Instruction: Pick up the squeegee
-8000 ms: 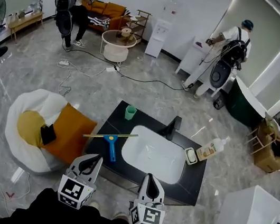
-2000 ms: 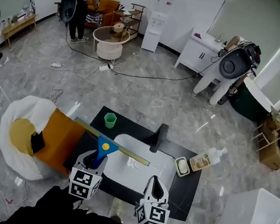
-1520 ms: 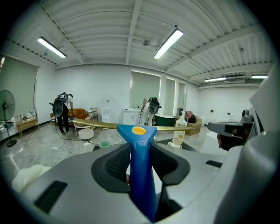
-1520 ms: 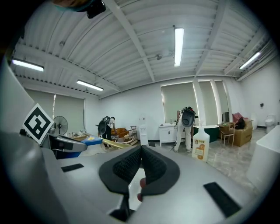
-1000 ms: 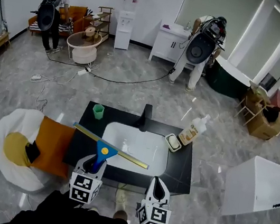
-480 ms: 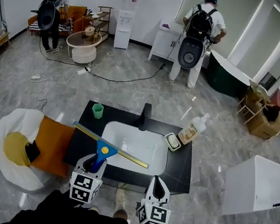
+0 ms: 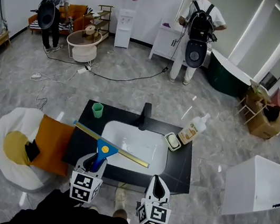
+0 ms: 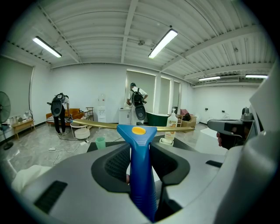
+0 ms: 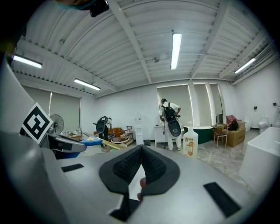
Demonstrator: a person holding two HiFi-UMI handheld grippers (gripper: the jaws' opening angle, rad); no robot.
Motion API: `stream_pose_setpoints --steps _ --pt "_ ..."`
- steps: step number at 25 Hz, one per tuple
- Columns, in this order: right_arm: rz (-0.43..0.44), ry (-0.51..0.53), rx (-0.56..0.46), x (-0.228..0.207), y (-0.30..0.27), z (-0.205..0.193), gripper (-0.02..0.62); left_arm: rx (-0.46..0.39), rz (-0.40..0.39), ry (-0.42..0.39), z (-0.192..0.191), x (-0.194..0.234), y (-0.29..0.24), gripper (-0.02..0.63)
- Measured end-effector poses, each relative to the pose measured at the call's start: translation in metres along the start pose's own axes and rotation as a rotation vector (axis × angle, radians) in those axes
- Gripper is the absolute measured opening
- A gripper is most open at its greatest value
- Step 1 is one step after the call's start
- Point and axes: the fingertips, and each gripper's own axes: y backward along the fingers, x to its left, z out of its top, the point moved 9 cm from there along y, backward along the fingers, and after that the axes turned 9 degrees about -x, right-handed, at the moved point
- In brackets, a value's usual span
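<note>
The squeegee point(image 7: 105, 149) has a blue handle with a yellow dot and a long brass-coloured blade. It is lifted above the front left of the black counter point(image 7: 82, 139), with its blade slanting over the sink's near edge. My left gripper point(image 7: 92, 165) is shut on the blue handle, and in the left gripper view the handle point(image 8: 141, 170) stands upright between the dark pads point(image 8: 116, 164). My right gripper point(image 7: 155, 185) hovers at the counter's front edge. Its pads point(image 9: 151, 164) meet at the tip and hold nothing.
A white sink point(image 7: 137, 145) with a black faucet point(image 7: 145, 115) is set in the counter. On the counter are a green cup point(image 7: 97, 110), a soap dish point(image 7: 172, 142) and a pump bottle point(image 7: 191, 128). A beanbag with an orange cushion point(image 7: 52, 138) lies left, a white box point(image 7: 255, 188) right. Two people work at the far wall.
In the oldest frame the squeegee lay on the counter; now it is up in my left gripper. Over the last second both grippers stayed still; a person at the back straightened up.
</note>
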Motion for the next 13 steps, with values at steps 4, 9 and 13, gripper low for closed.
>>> stream_pose_setpoints --steps 4,9,13 --pt "0.001 0.000 0.000 0.0002 -0.0004 0.0006 0.015 0.002 0.001 0.000 0.0009 0.0002 -0.0002 0.155" --pt "0.004 0.001 0.005 -0.0007 -0.0013 -0.0018 0.015 0.002 0.000 -0.001 -0.0006 -0.0007 -0.0023 0.155" --pt "0.003 0.000 0.006 0.0001 -0.0023 -0.0009 0.015 0.004 0.000 -0.002 0.0004 0.0004 -0.0028 0.154"
